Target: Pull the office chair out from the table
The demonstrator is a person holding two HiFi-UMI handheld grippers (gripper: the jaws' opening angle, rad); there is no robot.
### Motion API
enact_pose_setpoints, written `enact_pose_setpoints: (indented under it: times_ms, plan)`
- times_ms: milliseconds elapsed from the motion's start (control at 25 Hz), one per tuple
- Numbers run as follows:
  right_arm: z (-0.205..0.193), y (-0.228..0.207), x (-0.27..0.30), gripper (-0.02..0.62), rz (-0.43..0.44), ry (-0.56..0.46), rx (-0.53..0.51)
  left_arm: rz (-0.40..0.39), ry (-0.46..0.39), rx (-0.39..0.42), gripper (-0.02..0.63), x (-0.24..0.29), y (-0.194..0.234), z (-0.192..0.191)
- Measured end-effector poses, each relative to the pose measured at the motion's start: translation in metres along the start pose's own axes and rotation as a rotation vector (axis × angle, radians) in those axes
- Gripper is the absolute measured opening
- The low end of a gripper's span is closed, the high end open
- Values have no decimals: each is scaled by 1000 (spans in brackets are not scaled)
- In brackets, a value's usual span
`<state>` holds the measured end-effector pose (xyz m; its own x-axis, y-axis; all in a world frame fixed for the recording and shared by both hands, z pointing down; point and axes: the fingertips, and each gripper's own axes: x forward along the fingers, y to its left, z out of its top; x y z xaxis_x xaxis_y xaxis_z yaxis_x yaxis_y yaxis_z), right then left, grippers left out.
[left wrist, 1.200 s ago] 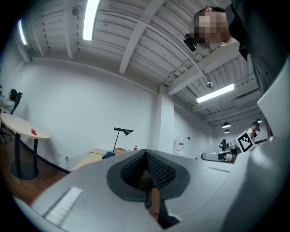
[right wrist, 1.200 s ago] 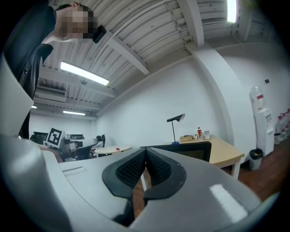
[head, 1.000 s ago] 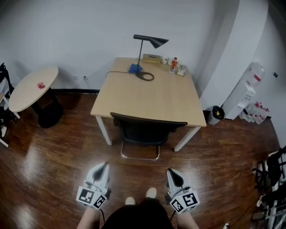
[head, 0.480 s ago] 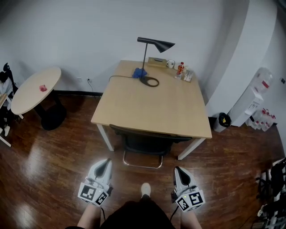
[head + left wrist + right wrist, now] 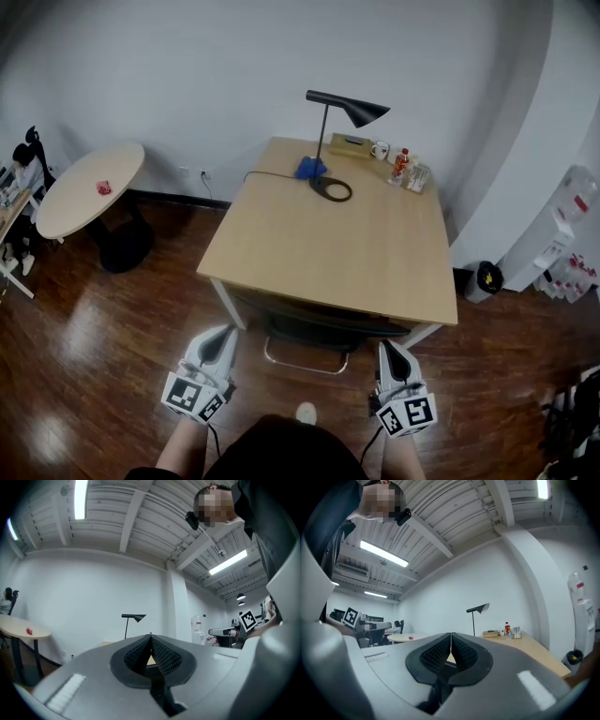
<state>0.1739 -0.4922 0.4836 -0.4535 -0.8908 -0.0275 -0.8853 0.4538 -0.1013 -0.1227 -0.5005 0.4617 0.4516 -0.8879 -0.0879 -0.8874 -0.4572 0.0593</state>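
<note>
Hovering above the dark wood floor, the left gripper [image 5: 223, 332] and the right gripper [image 5: 390, 347] both point level toward the table [image 5: 281, 246]. Each has its jaws pressed fully together, with nothing between them. The office chair [image 5: 323, 323] is tucked under the near edge of the table. Only the top of its black backrest and a chrome bar of its base show beyond the tabletop. The left gripper is near the left end of the backrest and the right gripper near the right end, and neither grips it. On the far part of the table stands a black lamp [image 5: 345, 111]. A blue object [image 5: 307, 169] lies just left of the lamp's round base, and a white mug [image 5: 379, 149] and a red-capped bottle [image 5: 401, 164] stand near the far right corner. A round table [image 5: 89, 192] stands well apart to the left. A small black bin [image 5: 486, 278] sits on the floor to the right of the table.
</note>
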Motion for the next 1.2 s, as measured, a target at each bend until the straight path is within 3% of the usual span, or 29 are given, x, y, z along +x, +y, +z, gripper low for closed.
enact_pose_setpoints:
  times_ms: [120, 320, 520, 600, 720, 840, 920, 1040, 1200]
  plan:
    - [-1, -2, 20, 59, 79, 44, -60, -43, 19, 43, 3, 24, -4, -2]
    - [14, -13, 45, 110, 185, 62, -117, -241, 39, 141, 28, 73, -34, -1]
    - [23, -27, 54, 110, 204, 65, -133, -256, 36, 116, 48, 99, -37, 1]
    - [23, -29, 58, 114, 223, 78, -151, -288, 73, 150, 75, 107, -39, -7]
    - [18, -26, 64, 141, 285, 124, -173, -429, 166, 204, 149, 114, -52, -22]
    - [1, -13, 70, 223, 395, 243, -237, -603, 310, 315, 231, 115, -72, -42]
    - [-16, -3, 73, 267, 454, 322, -299, -680, 416, 432, 268, 113, -75, -64]
    - [-45, 2, 76, 275, 492, 433, -454, -734, 536, 599, 268, 109, -70, -94]
    - [-88, 3, 74, 287, 567, 628, -711, -796, 643, 734, 275, 105, -65, -121]
